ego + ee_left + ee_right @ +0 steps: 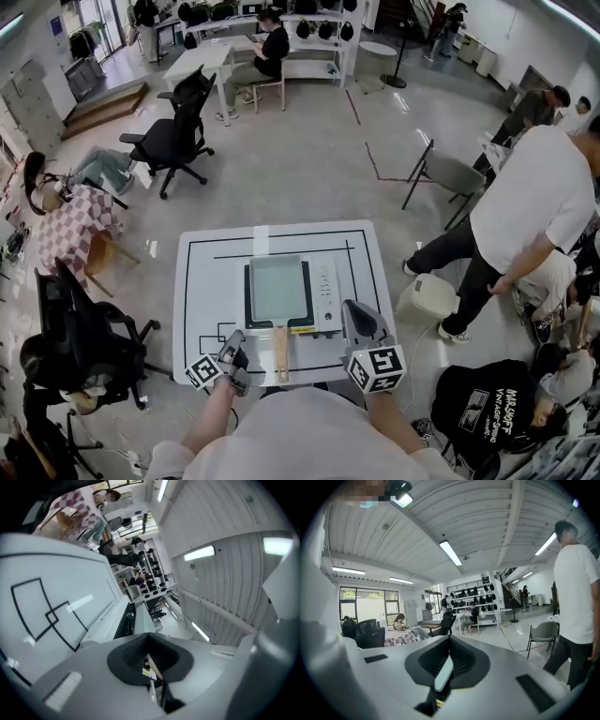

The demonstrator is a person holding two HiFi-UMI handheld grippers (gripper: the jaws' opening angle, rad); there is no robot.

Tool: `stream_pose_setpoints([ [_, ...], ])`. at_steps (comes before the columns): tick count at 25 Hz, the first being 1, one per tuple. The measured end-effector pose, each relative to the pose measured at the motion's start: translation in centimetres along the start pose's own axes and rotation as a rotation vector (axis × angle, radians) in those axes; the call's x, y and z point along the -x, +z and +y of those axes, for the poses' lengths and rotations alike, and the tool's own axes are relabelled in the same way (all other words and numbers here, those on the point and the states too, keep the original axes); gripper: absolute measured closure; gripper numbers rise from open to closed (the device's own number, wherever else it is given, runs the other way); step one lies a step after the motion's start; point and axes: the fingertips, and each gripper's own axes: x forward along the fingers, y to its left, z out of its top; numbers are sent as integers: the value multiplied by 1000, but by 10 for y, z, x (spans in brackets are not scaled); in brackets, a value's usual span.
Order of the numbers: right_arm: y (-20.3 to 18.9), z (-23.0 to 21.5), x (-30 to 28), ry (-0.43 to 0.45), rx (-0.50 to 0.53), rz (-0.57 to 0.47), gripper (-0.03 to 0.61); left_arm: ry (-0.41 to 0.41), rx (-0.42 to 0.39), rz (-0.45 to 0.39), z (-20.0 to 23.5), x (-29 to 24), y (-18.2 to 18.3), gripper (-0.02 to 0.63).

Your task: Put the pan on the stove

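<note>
A rectangular grey pan (277,289) with a wooden handle (281,354) sits on the white portable stove (325,295) in the middle of the white table (202,281). The handle points toward me. My left gripper (232,349) hangs just left of the handle end, shut and holding nothing. My right gripper (358,317) is raised at the stove's near right corner, also shut and holding nothing. In the left gripper view the shut gripper (149,637) points along the table (56,583) toward the pan (142,619). In the right gripper view the gripper (450,641) faces out into the room.
Black lines mark the table top (225,246). A black office chair (84,342) stands left of the table. A person in a white shirt (534,202) bends over at the right, and a folding chair (450,173) stands beyond.
</note>
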Motion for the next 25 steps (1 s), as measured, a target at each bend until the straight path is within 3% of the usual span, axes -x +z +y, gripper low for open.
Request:
stream_pose_setpoints([
  [7, 1, 9, 4, 18, 5, -15, 571, 116, -622, -21, -67, -6, 33, 606],
  [11, 11, 11, 10, 15, -9, -40, 571, 140, -867, -46, -115, -15, 42, 606],
  [17, 27, 13, 20, 11, 18, -81, 571, 90, -1070, -173, -184, -9, 45, 606],
  [25, 29, 20, 27, 36, -13, -95, 571, 74, -1074, -173, -200, 5, 40, 605],
])
